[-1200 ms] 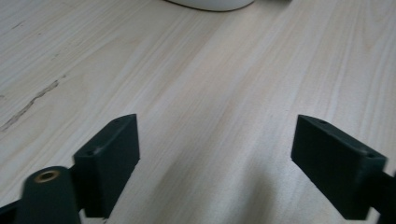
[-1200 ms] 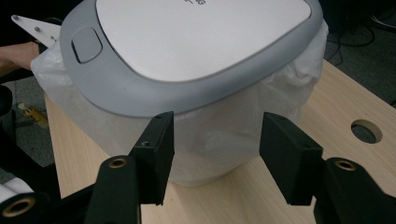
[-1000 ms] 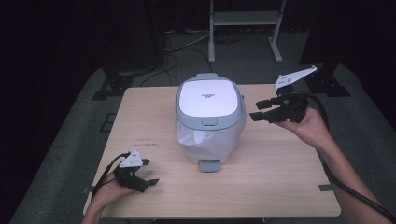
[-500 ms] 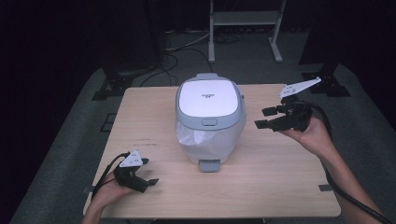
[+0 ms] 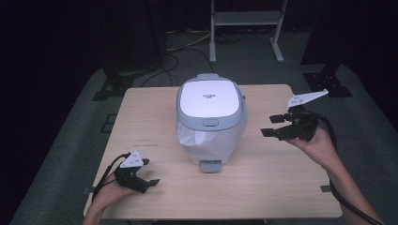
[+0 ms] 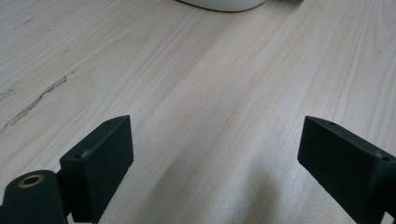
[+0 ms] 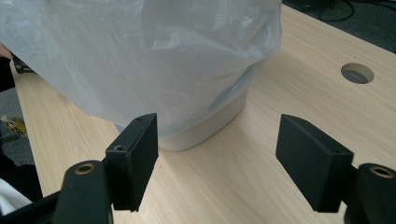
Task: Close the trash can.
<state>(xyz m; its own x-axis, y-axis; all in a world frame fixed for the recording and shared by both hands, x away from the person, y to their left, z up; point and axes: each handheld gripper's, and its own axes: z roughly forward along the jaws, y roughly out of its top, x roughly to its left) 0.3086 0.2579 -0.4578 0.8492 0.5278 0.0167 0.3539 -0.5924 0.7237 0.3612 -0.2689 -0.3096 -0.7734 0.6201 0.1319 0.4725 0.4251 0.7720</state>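
Your right gripper (image 5: 274, 125) hovers with its jaws spread wide and holding nothing, aimed at the pedal bin (image 5: 210, 119) at the table's (image 5: 281, 187) middle, near its bag (image 7: 140, 56). Your left gripper (image 5: 149, 174) rests wide, unloaded, low over the near-left wood.

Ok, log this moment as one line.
left gripper: open, on table | right gripper: open, facing bag-lined white-grey lidded bin | lid shut
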